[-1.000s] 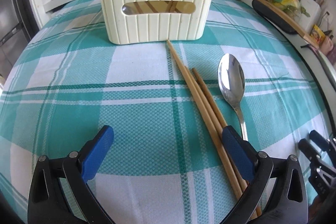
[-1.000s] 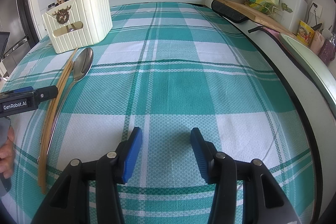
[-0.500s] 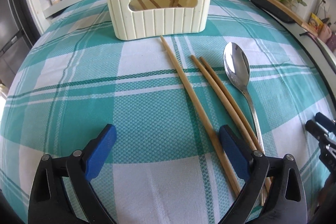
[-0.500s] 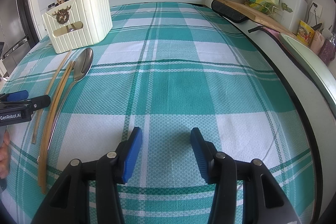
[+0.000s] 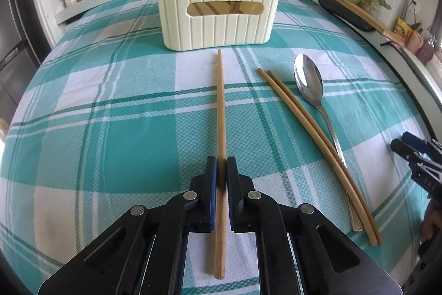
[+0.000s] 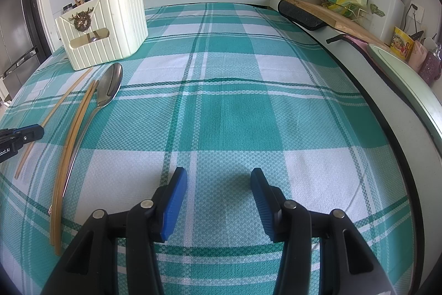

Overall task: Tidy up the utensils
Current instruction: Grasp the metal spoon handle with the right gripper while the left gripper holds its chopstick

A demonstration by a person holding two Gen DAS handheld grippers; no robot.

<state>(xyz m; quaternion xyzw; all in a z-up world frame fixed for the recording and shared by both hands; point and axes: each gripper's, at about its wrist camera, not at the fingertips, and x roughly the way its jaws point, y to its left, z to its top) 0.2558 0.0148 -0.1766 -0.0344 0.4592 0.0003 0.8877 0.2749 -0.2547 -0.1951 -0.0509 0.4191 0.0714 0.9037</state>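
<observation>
**Chopstick pinched by the left gripper**

The single chopstick point(image 5: 220, 112) lies on the green plaid tablecloth point(image 5: 110, 134), its tip toward the cream utensil holder point(image 5: 219, 8) at 12 o'clock. The left gripper point(image 5: 221, 170) has its blue pads pressed onto it. At 2 o'clock lie a chopstick pair point(image 5: 312, 140) and a spoon point(image 5: 309, 83). The right gripper point(image 6: 218, 192) hangs spread over bare cloth, holding nothing.

Cream ribbed plastic utensil holder point(image 5: 221, 10): at the far end of the teal checked tablecloth point(image 5: 110, 134), chopsticks standing inside
Single wooden chopstick point(image 5: 220, 107): before the holder — between the left gripper point(image 5: 221, 170) pads
Wooden chopstick pair point(image 5: 309, 134): right of it
Steel spoon point(image 5: 312, 90): just beside the pair — on its right
</observation>
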